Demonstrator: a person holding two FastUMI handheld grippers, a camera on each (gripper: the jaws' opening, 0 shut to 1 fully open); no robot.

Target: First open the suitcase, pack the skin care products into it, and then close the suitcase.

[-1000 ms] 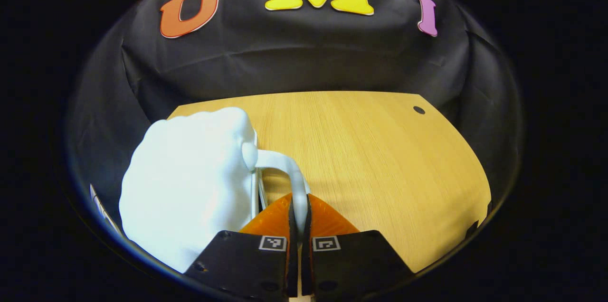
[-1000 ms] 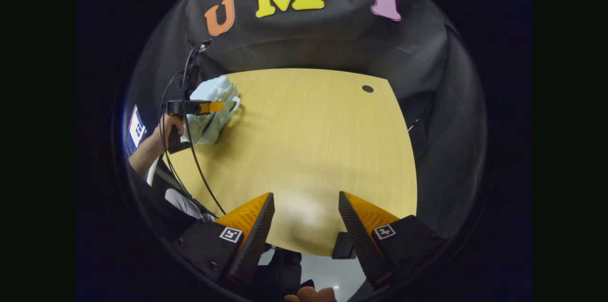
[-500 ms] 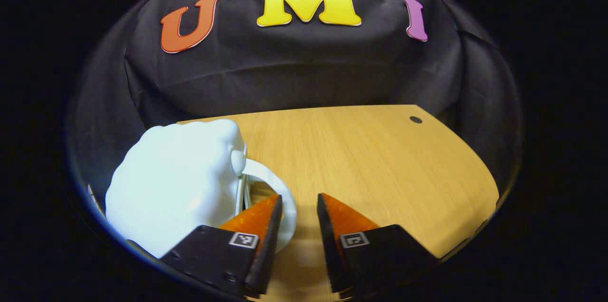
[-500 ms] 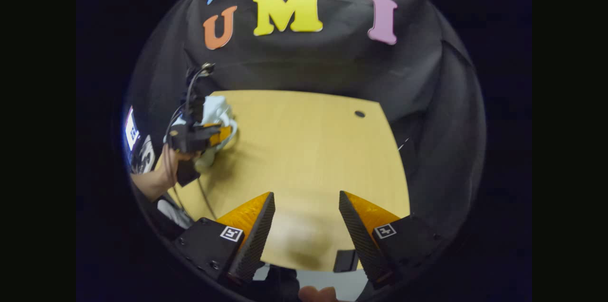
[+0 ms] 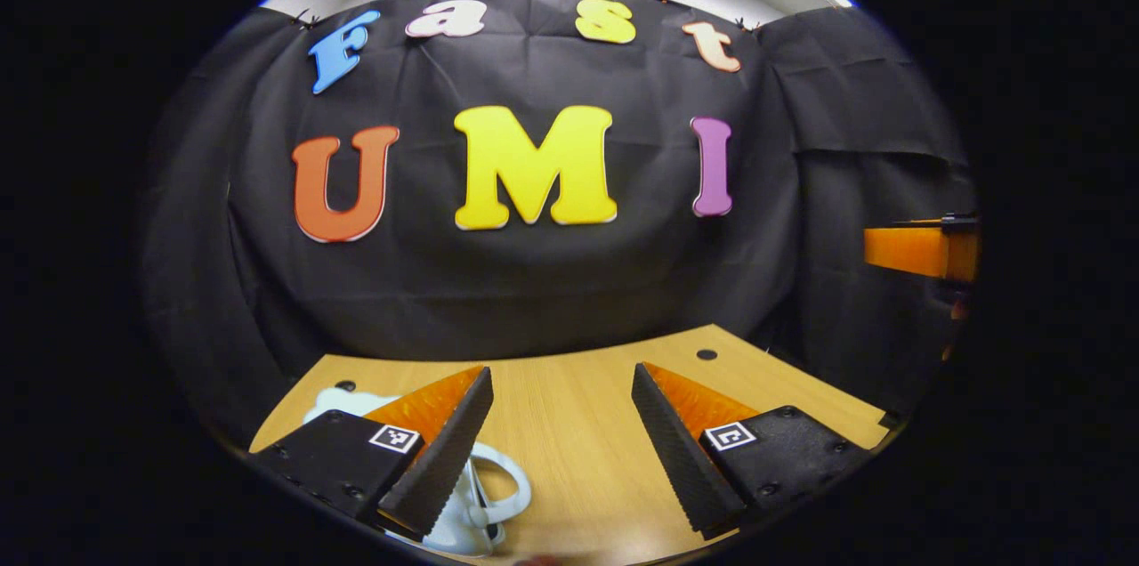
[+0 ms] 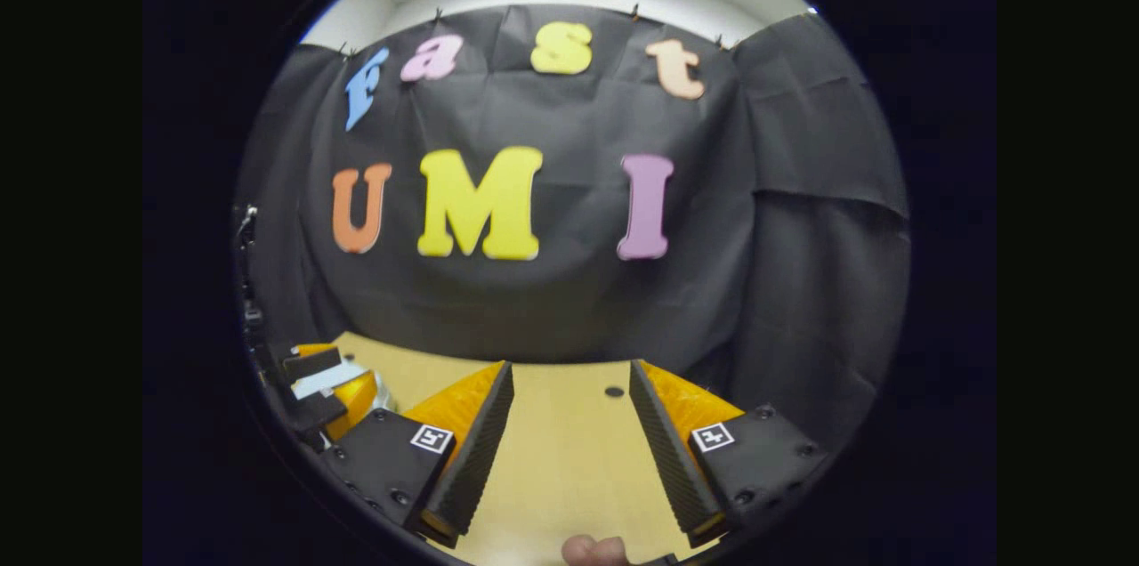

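Note:
A white suitcase point(image 5: 331, 404) lies shut on the wooden table point(image 5: 569, 459) at the lower left of the left gripper view, mostly hidden behind my left finger. Its looped handle point(image 5: 519, 484) rests on the tabletop just right of that finger. My left gripper point(image 5: 561, 375) is open above the table with nothing between its fingers, and it faces the wall. One finger point(image 5: 908, 251) of my right gripper shows at the far right edge. In the right gripper view my right gripper point(image 6: 571, 366) is open and holds nothing. My left gripper point(image 6: 331, 377) is low at the left.
A small round hole point(image 5: 706, 354) marks the table's far right corner, also seen as the hole point(image 6: 614, 392) in the right gripper view. The black cloth wall stands close behind the table. A fingertip of a hand point(image 6: 592, 550) shows at the bottom edge.
My left gripper let go of the suitcase handle, opened wide and drew back. Both grippers tilted up, so the wall now takes most of each view.

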